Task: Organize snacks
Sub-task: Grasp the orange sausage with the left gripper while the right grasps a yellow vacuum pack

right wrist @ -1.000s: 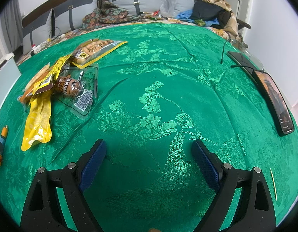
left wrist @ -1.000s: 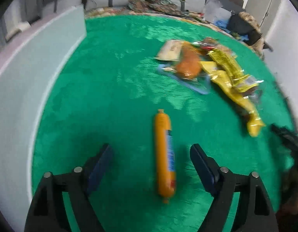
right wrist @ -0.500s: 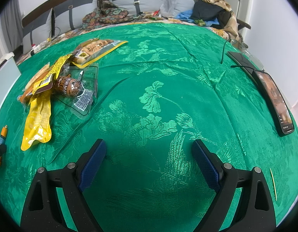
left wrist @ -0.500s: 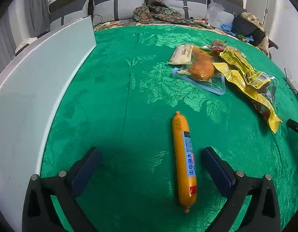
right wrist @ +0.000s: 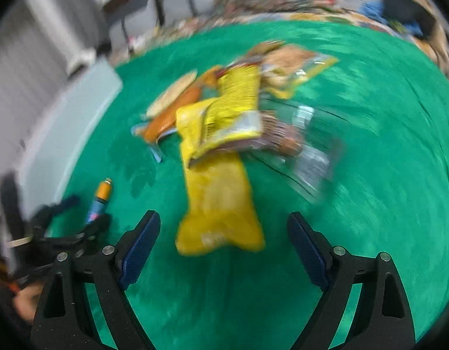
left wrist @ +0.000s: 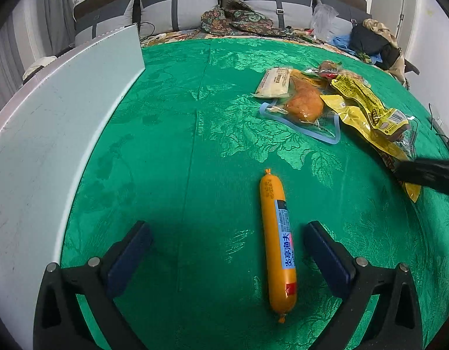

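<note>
An orange sausage stick (left wrist: 278, 240) with a blue label lies on the green cloth between the open fingers of my left gripper (left wrist: 227, 250), nearer the right finger. A pile of snack packets lies beyond: a yellow packet (left wrist: 367, 108), a bun in a clear bag (left wrist: 304, 106) and a pale bar (left wrist: 274, 83). My right gripper (right wrist: 224, 242) is open and empty, its view blurred, just short of a plain yellow packet (right wrist: 218, 204). The sausage stick (right wrist: 100, 198) and my left gripper (right wrist: 69, 224) show at its left.
A pale grey-white box wall (left wrist: 58, 122) runs along the left edge of the green cloth (left wrist: 166, 145). My right gripper's dark finger (left wrist: 428, 172) enters the left wrist view at the right edge. Cushions and clothes lie at the back.
My right gripper has swung fast to the left, toward the snack pile, which now fills its view. My left gripper has pulled back and up slightly; the sausage stick stays on the cloth.
</note>
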`<state>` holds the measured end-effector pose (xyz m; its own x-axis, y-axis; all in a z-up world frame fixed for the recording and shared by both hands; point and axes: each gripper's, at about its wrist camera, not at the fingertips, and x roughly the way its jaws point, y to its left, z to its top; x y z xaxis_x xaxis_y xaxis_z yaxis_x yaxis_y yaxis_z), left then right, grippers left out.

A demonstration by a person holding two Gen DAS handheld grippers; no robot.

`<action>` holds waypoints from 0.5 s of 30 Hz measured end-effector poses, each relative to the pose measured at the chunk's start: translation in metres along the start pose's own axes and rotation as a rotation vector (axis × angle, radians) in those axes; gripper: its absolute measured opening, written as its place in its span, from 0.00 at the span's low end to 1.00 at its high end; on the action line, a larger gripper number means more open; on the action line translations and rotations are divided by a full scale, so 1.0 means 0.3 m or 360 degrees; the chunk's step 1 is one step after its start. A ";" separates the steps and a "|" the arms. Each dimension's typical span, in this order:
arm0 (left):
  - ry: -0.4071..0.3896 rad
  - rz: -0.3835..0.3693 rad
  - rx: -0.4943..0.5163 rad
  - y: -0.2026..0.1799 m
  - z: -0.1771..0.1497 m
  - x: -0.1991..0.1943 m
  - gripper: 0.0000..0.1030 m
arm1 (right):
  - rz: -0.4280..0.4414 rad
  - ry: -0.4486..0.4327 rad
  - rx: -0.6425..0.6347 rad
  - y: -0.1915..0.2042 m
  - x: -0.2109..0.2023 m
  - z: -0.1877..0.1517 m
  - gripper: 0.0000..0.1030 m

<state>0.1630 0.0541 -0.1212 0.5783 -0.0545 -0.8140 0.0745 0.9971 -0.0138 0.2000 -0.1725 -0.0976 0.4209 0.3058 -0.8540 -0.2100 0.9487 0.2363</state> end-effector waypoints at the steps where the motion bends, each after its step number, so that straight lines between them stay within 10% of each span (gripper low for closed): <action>1: 0.0000 0.0000 0.0000 0.000 0.000 0.000 1.00 | -0.0067 0.0016 -0.0058 0.029 0.039 0.028 0.86; 4: 0.0000 -0.0001 0.0000 0.000 0.000 0.001 1.00 | -0.0139 0.0091 -0.0089 0.059 0.111 0.070 0.82; 6: 0.0000 -0.0001 -0.0001 -0.002 0.001 0.001 1.00 | -0.0186 0.0098 -0.0118 0.074 0.108 0.073 0.48; 15: 0.0000 -0.0001 0.0000 -0.004 0.002 0.003 1.00 | -0.0039 0.0225 -0.0061 0.008 -0.066 -0.172 0.46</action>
<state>0.1639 0.0529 -0.1215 0.5782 -0.0549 -0.8141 0.0749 0.9971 -0.0140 0.1454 -0.1804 -0.1040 0.2987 0.2656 -0.9166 -0.2360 0.9512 0.1987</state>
